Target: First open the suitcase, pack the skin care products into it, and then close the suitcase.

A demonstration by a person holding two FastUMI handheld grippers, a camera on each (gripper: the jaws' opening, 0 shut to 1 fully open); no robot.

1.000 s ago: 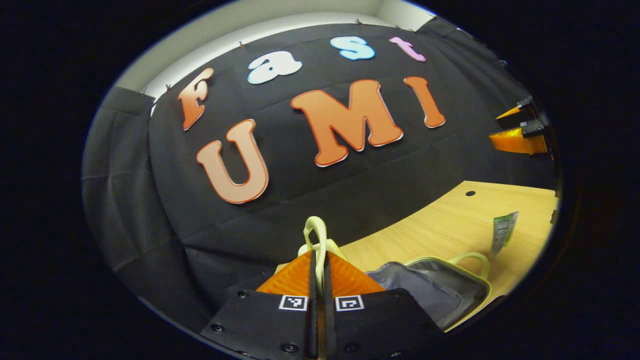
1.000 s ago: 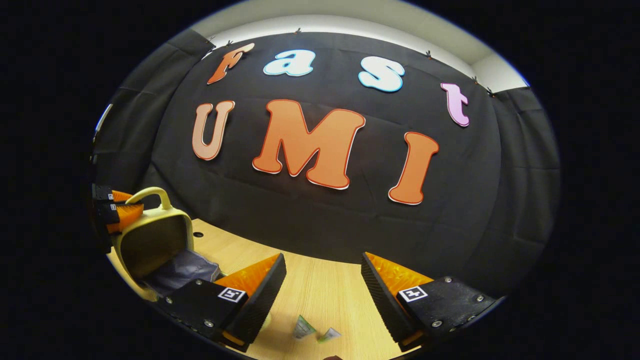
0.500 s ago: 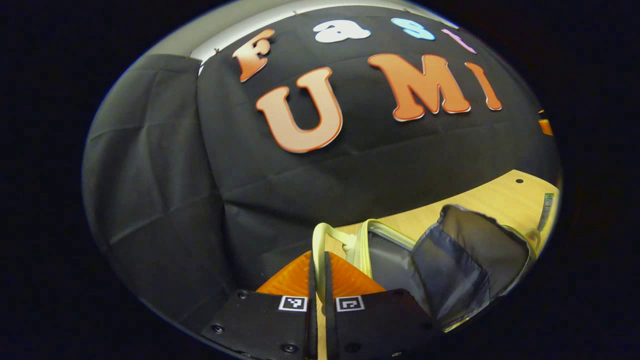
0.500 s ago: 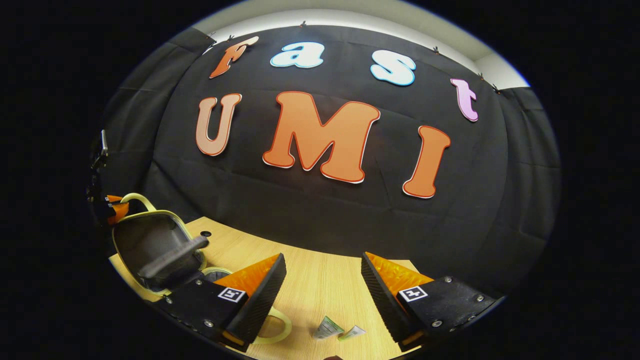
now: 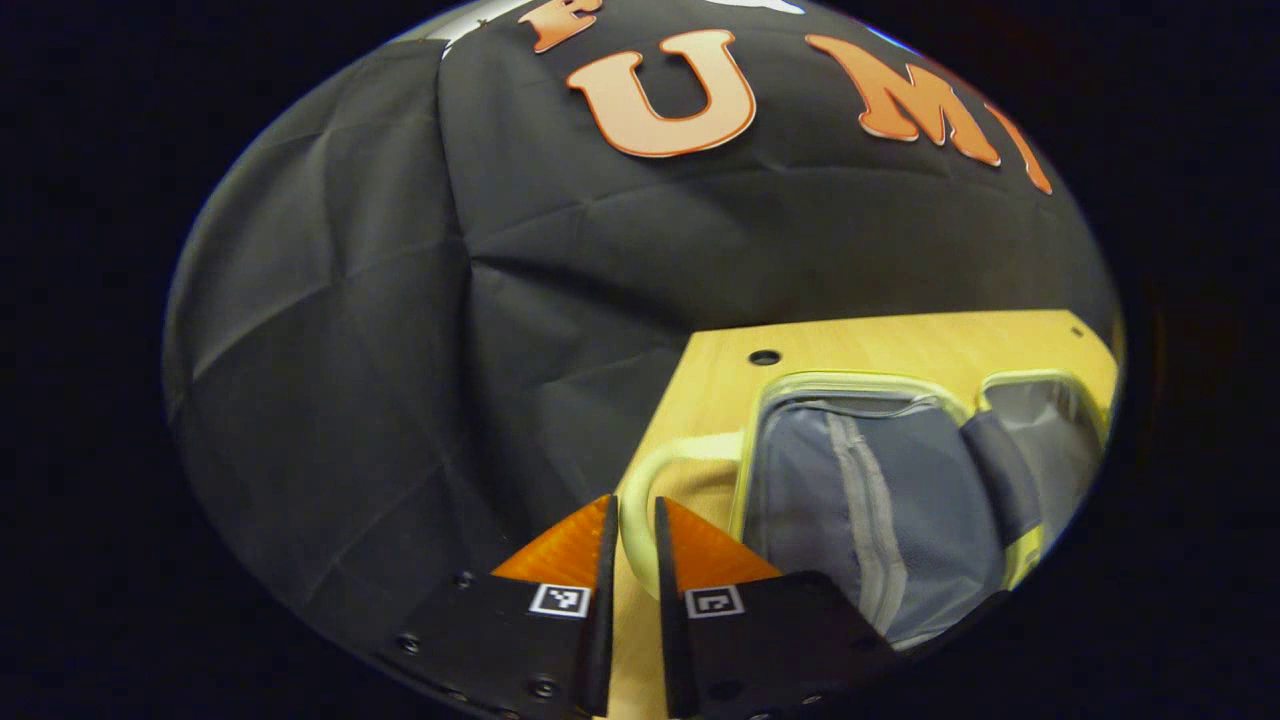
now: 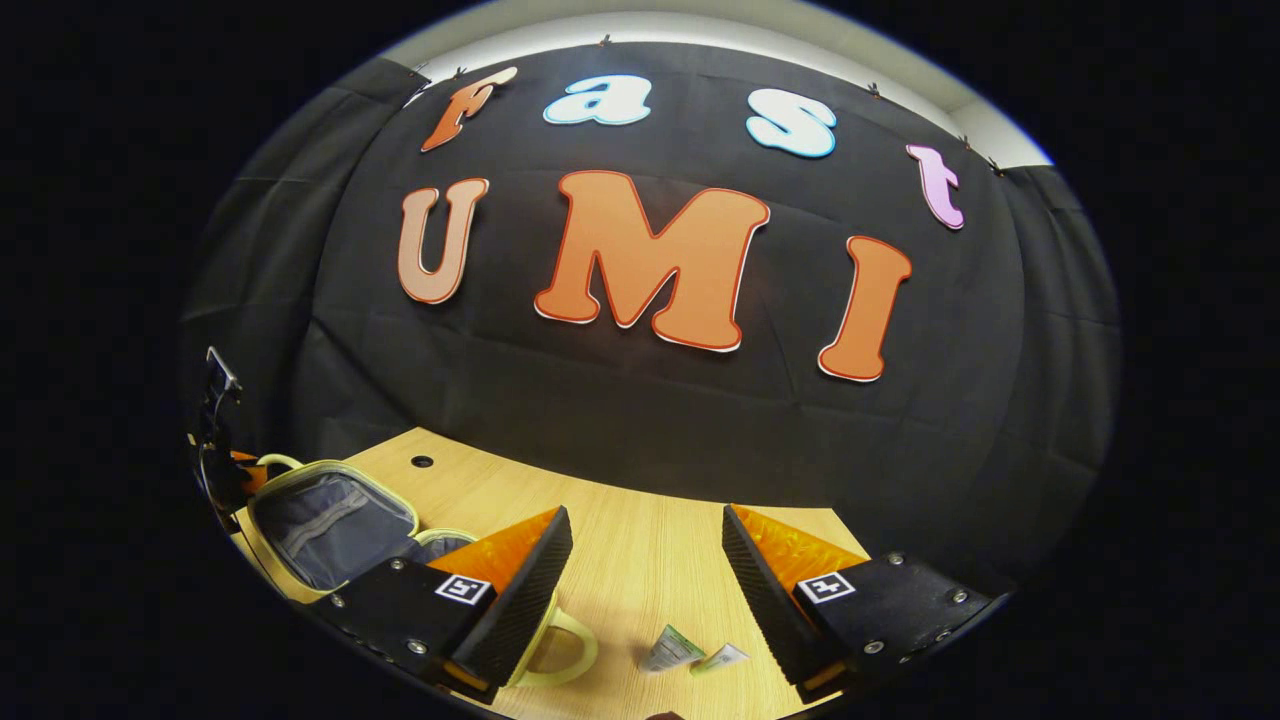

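The pale yellow suitcase [image 5: 850, 500] lies open and flat on the wooden table [image 5: 900, 340], grey lining up, with its other half [image 5: 1050, 430] at the right. My left gripper [image 5: 632, 525] is at the table's left end, its fingers closed on the lid's yellow handle [image 5: 680, 450]. In the right gripper view the open suitcase [image 6: 330, 520] is at the far left, with the left gripper [image 6: 240, 470] at its outer edge. My right gripper [image 6: 645, 545] hangs open above the table. Two small skin care sachets [image 6: 672, 648] lie between its fingers, below them.
A second yellow handle [image 6: 565, 650] of the suitcase sticks out by the right gripper's left finger. A small round hole [image 5: 764, 357] is in the table near the back edge. The black cloth wall stands close behind the table. Bare wood lies right of the suitcase.
The left gripper has swung the lid by its handle from upright down to flat on the table. The gap between its fingers has widened slightly. The right gripper has barely moved.
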